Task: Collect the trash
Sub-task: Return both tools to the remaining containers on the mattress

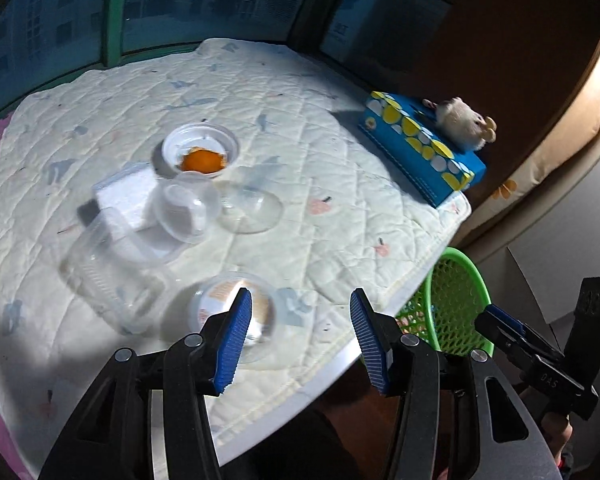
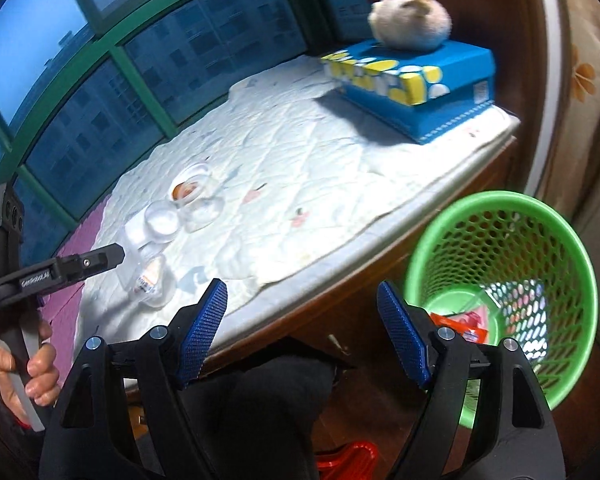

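Several clear plastic pieces lie on the quilted table cover point(image 1: 340, 168): a cup with orange residue point(image 1: 200, 152), a domed lid point(image 1: 188, 210), a flat lid point(image 1: 252, 208), a white foam piece point(image 1: 124, 200), a rectangular box point(image 1: 116, 276) and a labelled small cup point(image 1: 236, 316). My left gripper point(image 1: 300, 320) is open just above the table's near edge, its left finger over the labelled cup point(image 2: 152, 280). My right gripper point(image 2: 300, 308) is open and empty, off the table edge, left of the green mesh basket point(image 2: 500, 280), which holds a red wrapper point(image 2: 460, 324).
A blue tissue box point(image 1: 420, 152) with a plush toy point(image 1: 464, 120) on top sits at the table's far right corner. Windows run behind the table. The green basket point(image 1: 456, 304) stands on the floor below the right table edge. A hand point(image 2: 40, 368) holds the left gripper point(image 2: 116, 256).
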`<state>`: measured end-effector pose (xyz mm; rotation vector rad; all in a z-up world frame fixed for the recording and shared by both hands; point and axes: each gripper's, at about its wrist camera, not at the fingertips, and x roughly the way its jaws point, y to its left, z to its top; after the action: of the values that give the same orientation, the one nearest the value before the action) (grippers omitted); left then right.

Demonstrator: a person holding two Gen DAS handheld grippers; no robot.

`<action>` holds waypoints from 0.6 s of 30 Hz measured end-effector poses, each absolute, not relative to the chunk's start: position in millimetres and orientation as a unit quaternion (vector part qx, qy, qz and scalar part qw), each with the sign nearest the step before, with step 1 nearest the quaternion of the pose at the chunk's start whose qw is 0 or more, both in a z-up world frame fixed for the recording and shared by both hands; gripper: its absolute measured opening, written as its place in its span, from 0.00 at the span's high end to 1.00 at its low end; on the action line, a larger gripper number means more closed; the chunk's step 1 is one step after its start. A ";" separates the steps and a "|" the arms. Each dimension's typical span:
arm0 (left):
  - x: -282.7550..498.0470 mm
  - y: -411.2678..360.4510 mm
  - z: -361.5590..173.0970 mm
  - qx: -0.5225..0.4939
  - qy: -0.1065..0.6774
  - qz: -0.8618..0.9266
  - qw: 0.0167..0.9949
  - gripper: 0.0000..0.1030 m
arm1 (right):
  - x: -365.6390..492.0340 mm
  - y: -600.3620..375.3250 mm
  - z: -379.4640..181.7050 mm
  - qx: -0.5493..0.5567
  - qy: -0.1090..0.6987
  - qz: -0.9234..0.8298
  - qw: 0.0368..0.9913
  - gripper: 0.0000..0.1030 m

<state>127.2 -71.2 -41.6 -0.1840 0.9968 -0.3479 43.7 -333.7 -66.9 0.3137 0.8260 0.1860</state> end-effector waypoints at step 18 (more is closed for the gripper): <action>148.9 44.3 -72.7 -0.223 0.498 -0.021 0.838 0.20 | 75.8 -203.9 -71.6 0.042 0.413 0.201 0.887 0.21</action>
<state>148.9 44.3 -72.7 -0.4726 1.0529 -0.0444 75.8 -203.9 -71.6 0.0867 0.8593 0.4177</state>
